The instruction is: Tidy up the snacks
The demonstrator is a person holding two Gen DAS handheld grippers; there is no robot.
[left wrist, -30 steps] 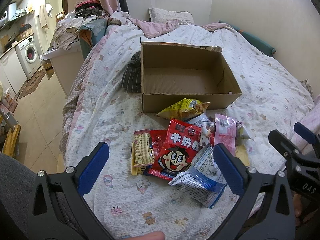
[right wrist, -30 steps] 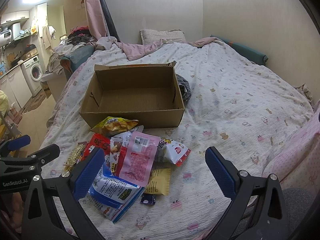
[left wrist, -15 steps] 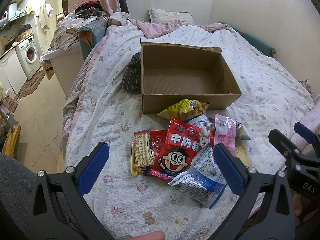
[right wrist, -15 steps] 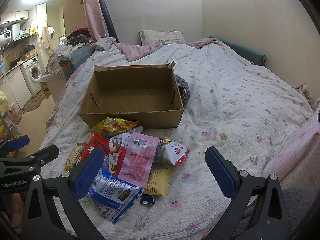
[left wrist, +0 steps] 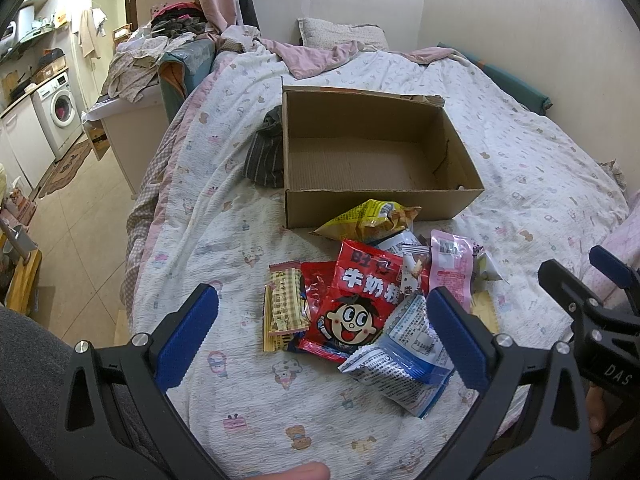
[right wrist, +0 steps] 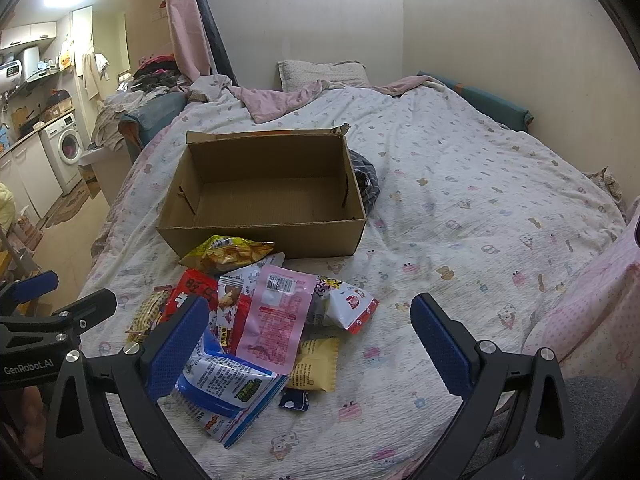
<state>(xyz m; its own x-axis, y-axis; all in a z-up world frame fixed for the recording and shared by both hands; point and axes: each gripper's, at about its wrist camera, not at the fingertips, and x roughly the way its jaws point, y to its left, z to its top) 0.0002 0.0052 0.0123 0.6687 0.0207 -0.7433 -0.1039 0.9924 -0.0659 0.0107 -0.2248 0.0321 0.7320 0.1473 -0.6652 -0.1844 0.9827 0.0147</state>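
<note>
A pile of snack packets lies on the bed in front of an open, empty cardboard box (left wrist: 376,156) (right wrist: 264,196). The pile holds a red cartoon-face bag (left wrist: 356,304), a yellow chip bag (left wrist: 372,218) (right wrist: 228,252), a pink pouch (right wrist: 276,316) (left wrist: 450,268), a blue-and-white bag (left wrist: 404,364) (right wrist: 224,384) and a plaid wafer packet (left wrist: 284,304). My left gripper (left wrist: 320,332) hovers open just short of the pile, nothing between its fingers. My right gripper (right wrist: 310,344) hangs open over the pile's near right edge, also holding nothing.
The patterned bedsheet (right wrist: 480,200) spreads wide to the right of the box. A dark striped garment (left wrist: 266,152) lies against the box's side. A pillow (right wrist: 320,72) and pink blanket sit at the head. Off the bed's left edge are floor, cabinets and a washing machine (left wrist: 60,108).
</note>
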